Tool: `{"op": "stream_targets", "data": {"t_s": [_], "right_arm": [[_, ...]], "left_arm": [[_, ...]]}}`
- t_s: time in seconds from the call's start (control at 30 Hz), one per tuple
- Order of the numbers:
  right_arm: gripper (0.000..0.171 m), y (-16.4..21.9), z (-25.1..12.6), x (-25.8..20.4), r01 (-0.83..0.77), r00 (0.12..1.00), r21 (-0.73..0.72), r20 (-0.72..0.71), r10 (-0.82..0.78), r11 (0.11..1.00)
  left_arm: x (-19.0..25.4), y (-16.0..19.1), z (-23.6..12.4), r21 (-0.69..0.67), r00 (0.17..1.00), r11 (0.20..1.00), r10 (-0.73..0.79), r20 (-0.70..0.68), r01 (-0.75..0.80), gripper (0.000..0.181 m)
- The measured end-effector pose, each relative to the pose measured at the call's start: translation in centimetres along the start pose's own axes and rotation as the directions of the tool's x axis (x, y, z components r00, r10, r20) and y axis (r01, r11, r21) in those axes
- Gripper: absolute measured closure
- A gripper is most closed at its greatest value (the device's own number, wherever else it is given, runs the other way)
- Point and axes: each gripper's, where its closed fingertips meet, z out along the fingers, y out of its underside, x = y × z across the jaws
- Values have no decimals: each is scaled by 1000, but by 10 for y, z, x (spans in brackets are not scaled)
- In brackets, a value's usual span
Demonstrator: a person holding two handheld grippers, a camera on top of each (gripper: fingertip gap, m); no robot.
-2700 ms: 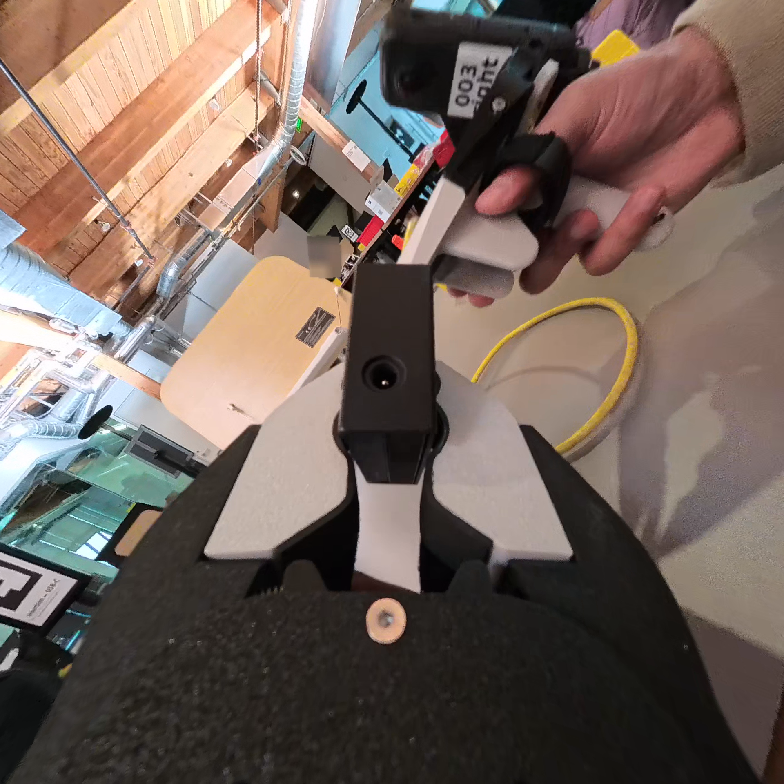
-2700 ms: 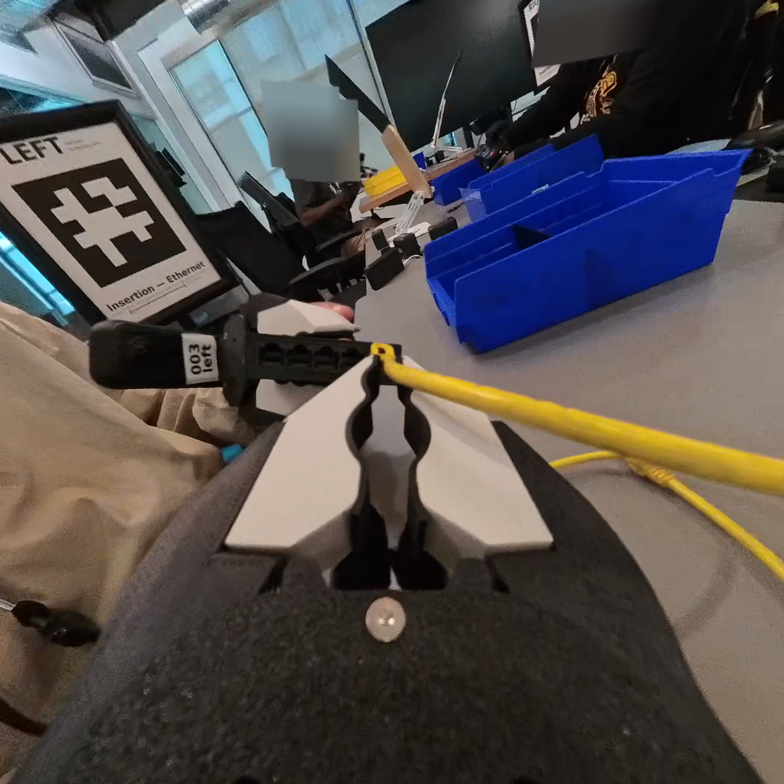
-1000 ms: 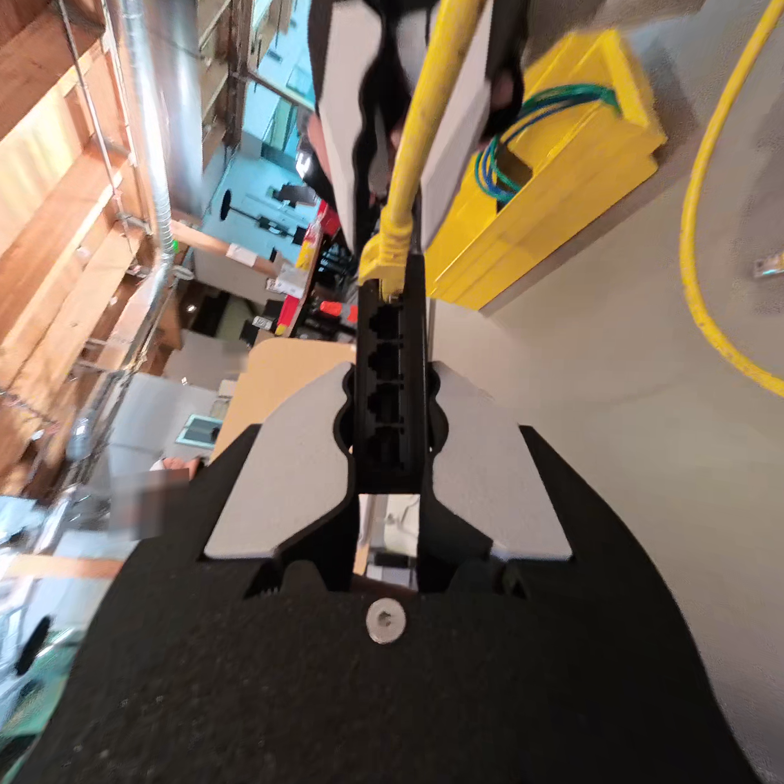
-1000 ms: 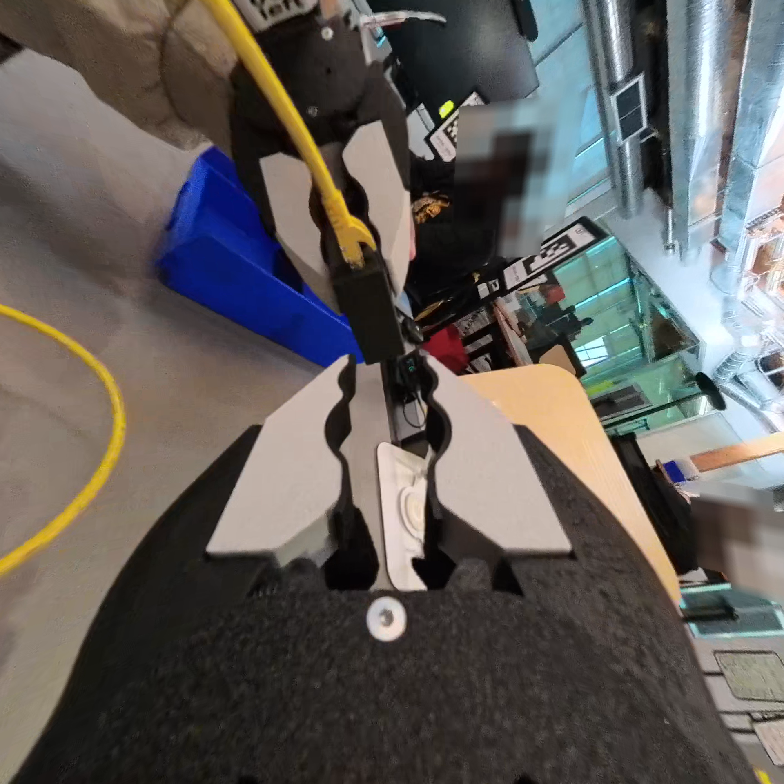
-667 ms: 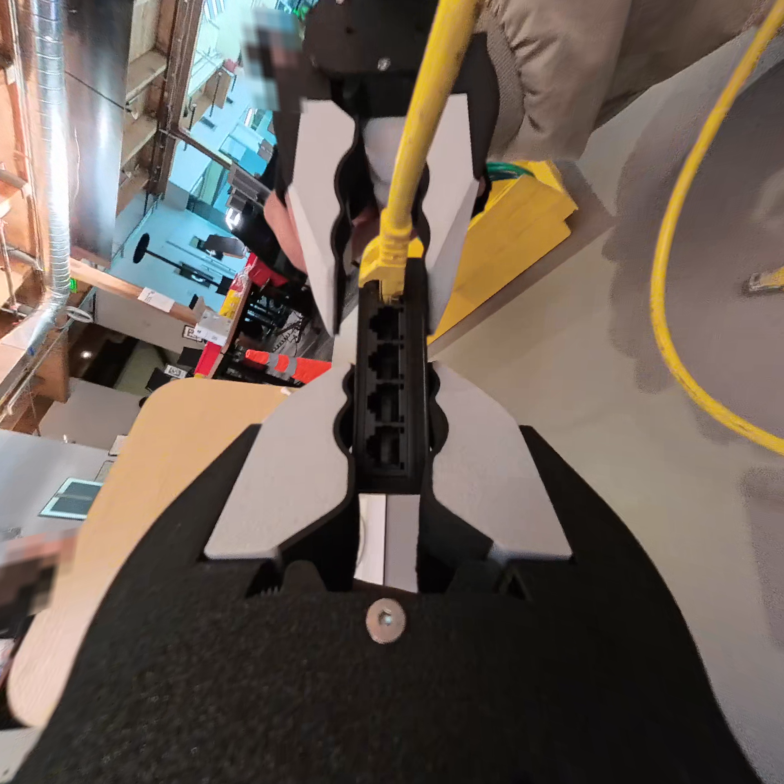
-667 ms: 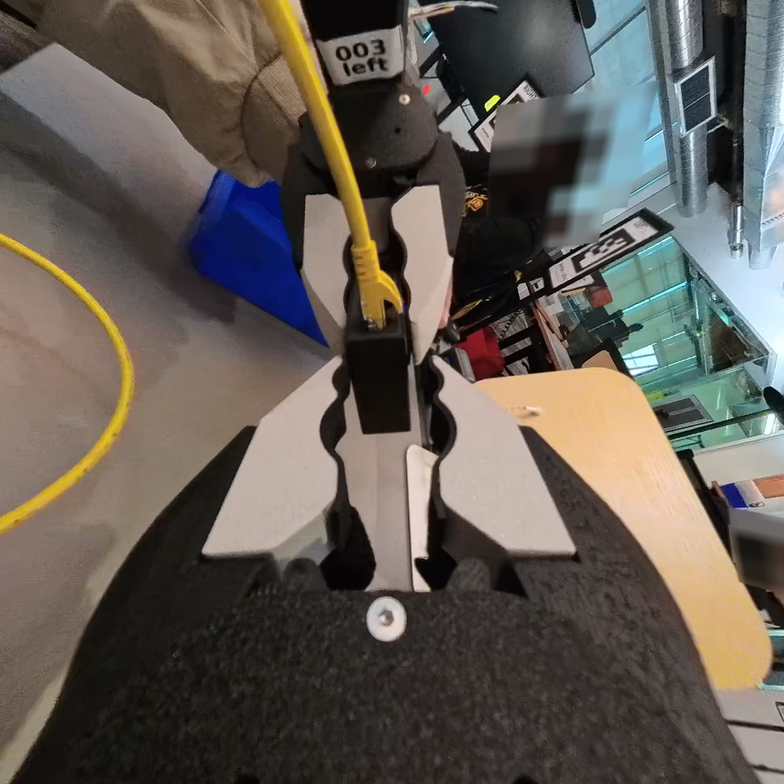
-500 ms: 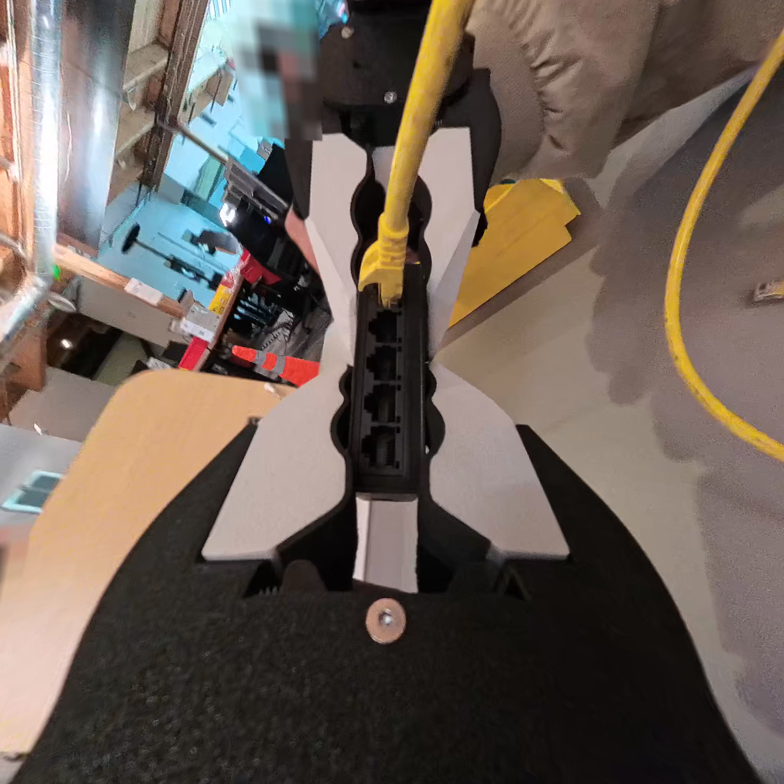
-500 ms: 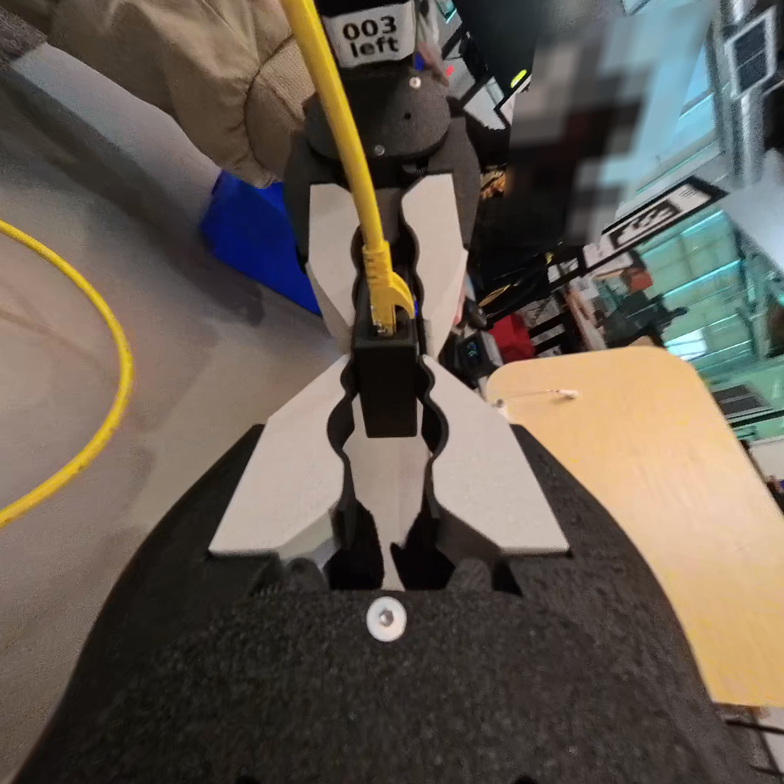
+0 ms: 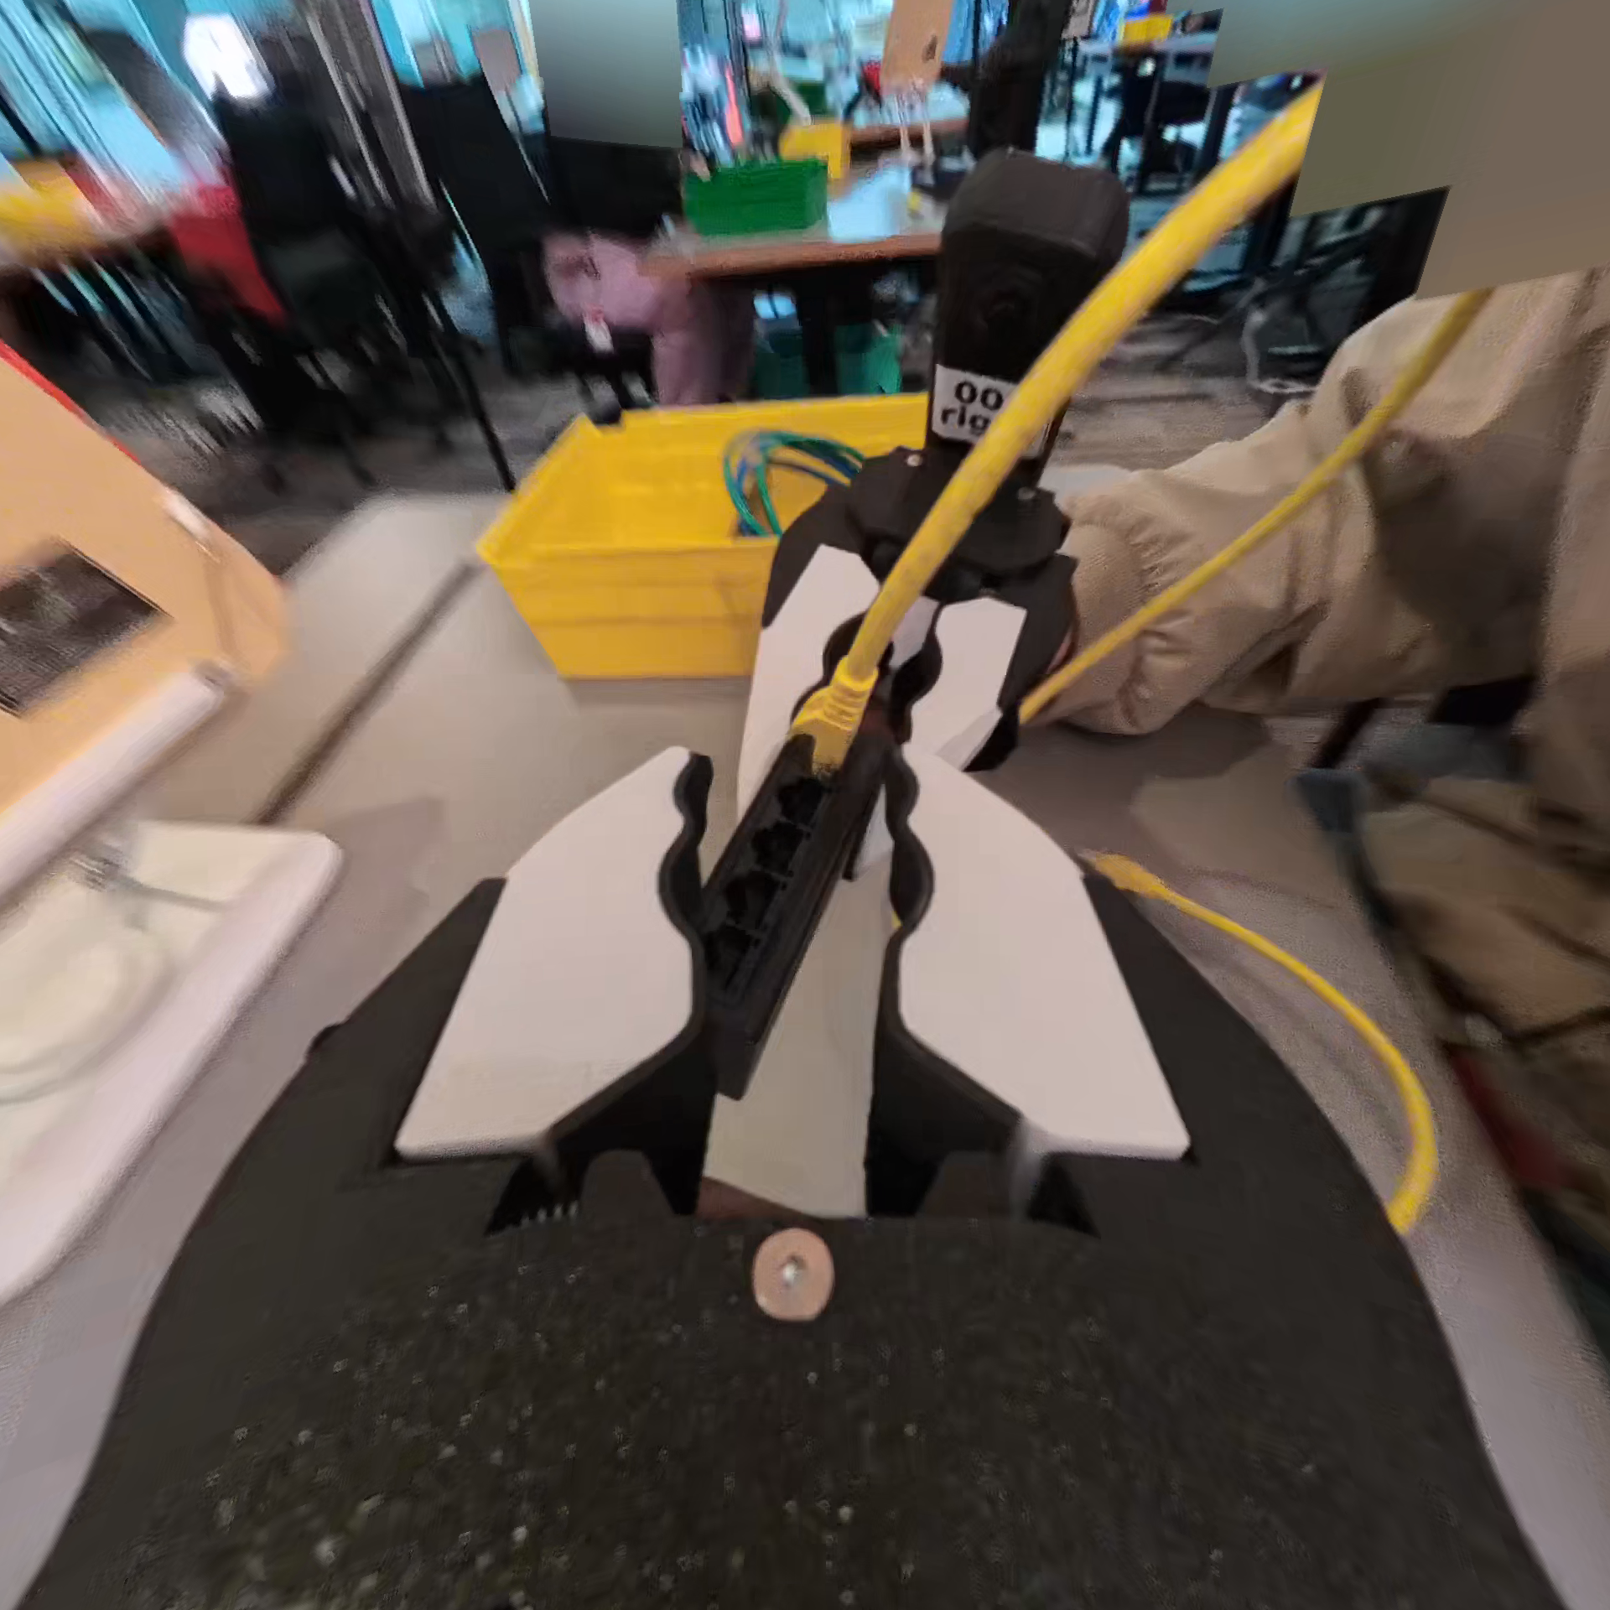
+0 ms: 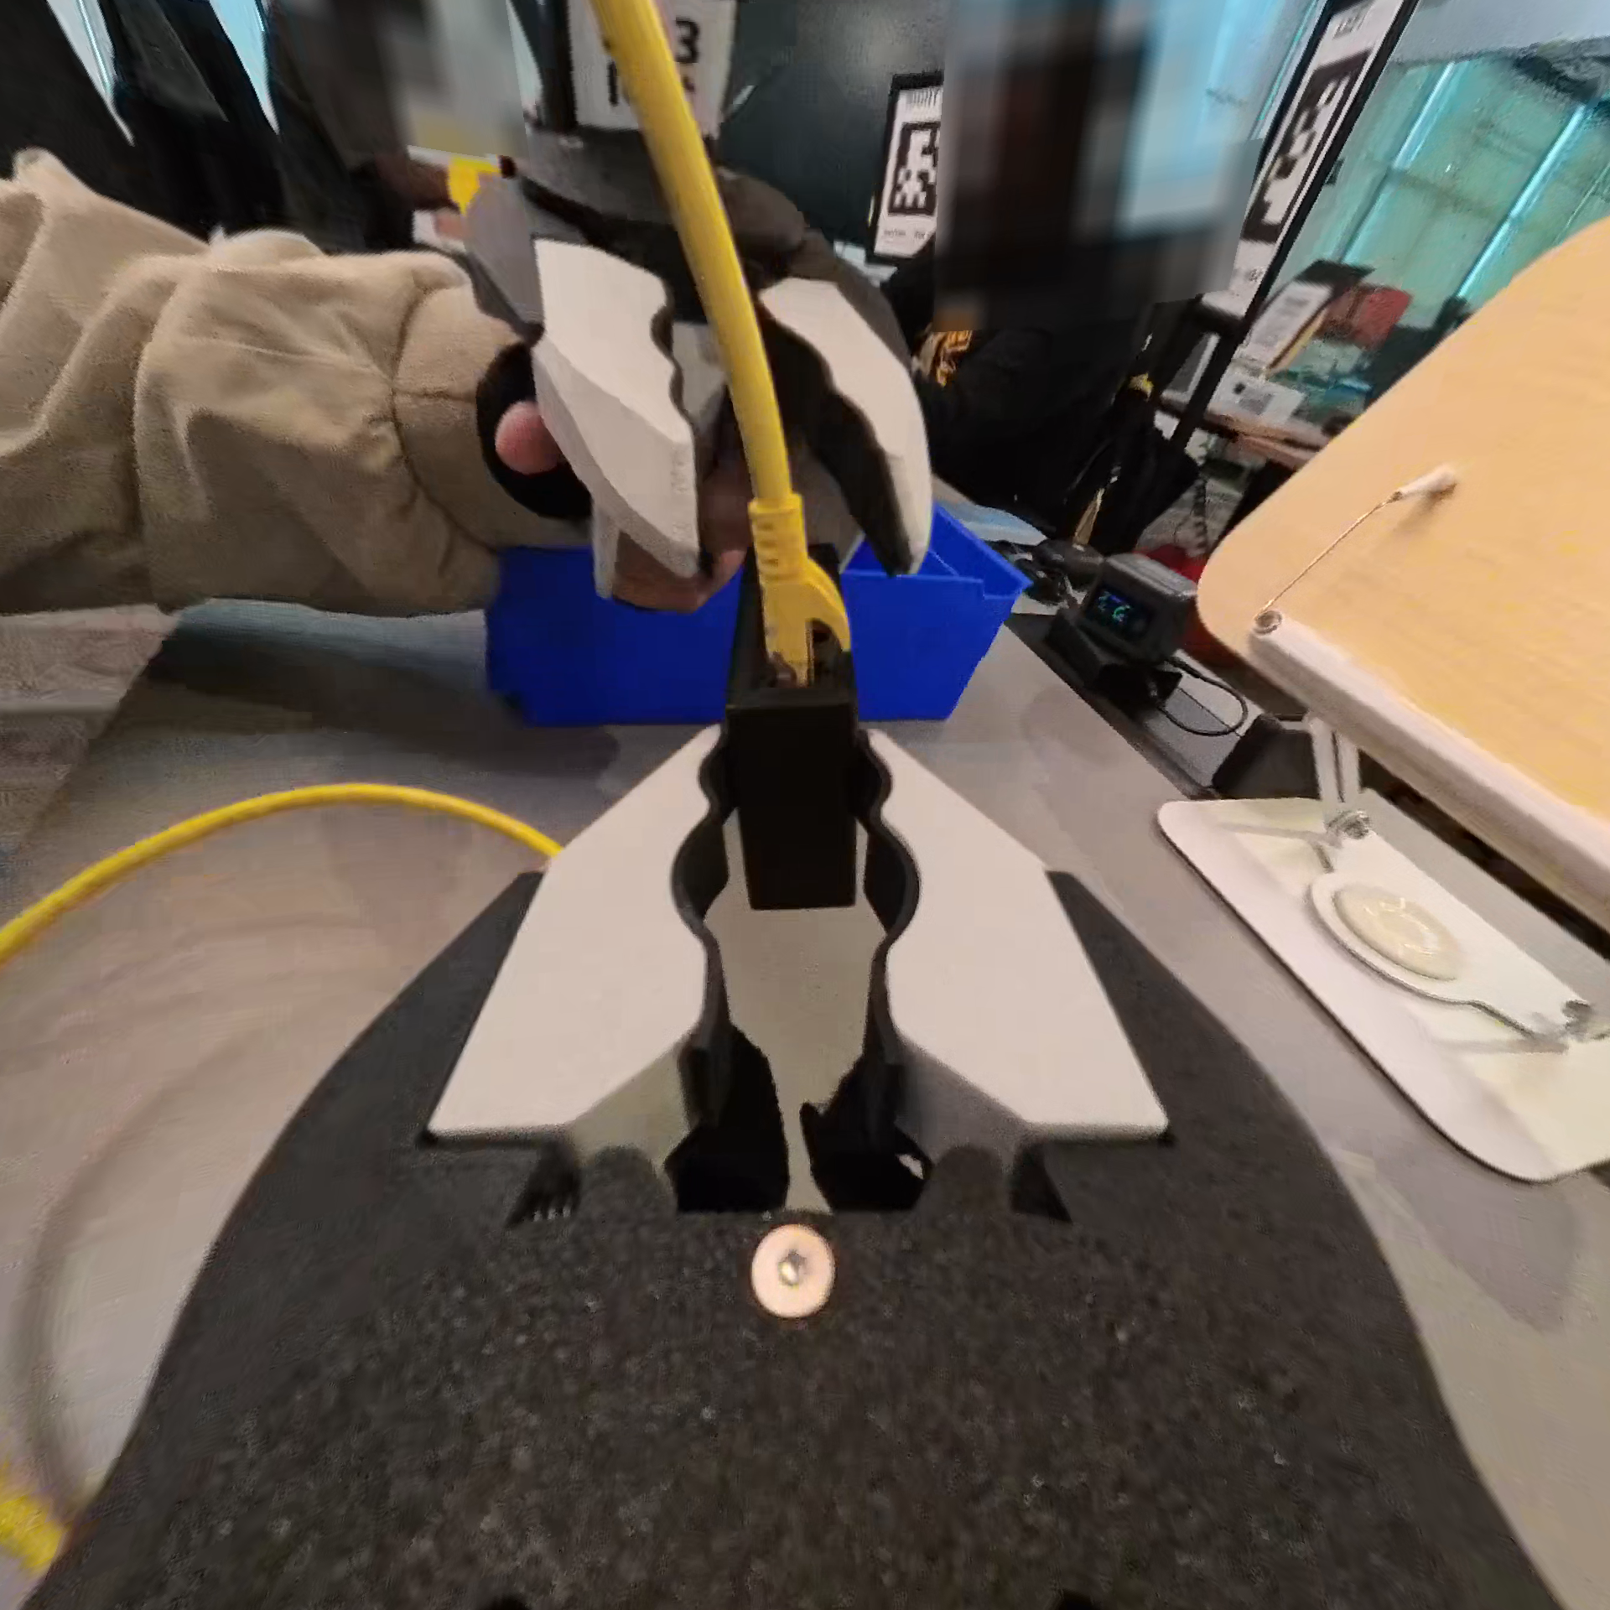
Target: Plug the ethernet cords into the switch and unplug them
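Left wrist view: left claw [image 9: 788, 836] spread wide, switch [image 9: 775, 897] loose and tilted between its fingers, resting against the left one only. Yellow cord [image 9: 967, 488] plugged into the far port. Risk: switch slips or twists out (nothing clamps it). Yellow bin [image 9: 627, 601] sits near behind.

Right wrist view: right claw [image 10: 793, 801] clamped on the switch's end. Cord tension could lever it. Blue bin [image 10: 906, 645] ahead, white stand base [image 10: 1220, 906] right; worktop [image 10: 261, 958] open leftward.

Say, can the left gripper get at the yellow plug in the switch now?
Probably yes: the left gripper is open, its fingers either side of the yellow plug, nothing between. The right gripper grips the switch.
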Motion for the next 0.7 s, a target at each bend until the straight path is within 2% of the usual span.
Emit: {"op": "stream_targets", "data": {"t_s": [0.07, 0.13, 0.2, 0.3, 0.43, 0.6, 0.7], "right_arm": [[145, 6, 0, -3, -20, 1000, 50, 7, 20, 999], [145, 13, 0, -4, -17, 1000, 44, 9, 17, 999], [145, 15, 0, -5, -40, 999, 53, 21, 39, 998], [145, 14, -2, -3, -95, 995, 78, 43, 92, 992], [145, 14, -4, -3, -82, 996, 84, 46, 78, 993], [145, 15, -2, -8, -45, 998, 68, 49, 42, 997], [145, 14, 0, -9, -42, 998, 72, 54, 38, 996]], "left_arm": [[2, 9, 6, -83, 997, 995, -63, -48, 59, 138], [0, 16, 10, -113, 998, 993, -44, -53, 38, 143], [-1, 12, 14, -59, 998, 998, 19, -64, -23, 156], [1, 9, 18, -3, 986, 988, 155, -53, -156, 165], [1, 8, 21, 16, 980, 982, 189, -58, -188, 161], [9, 16, 20, -72, 974, 984, 152, -167, -166, 156], [14, 16, 22, -77, 968, 982, 155, -196, -173, 159]]}}
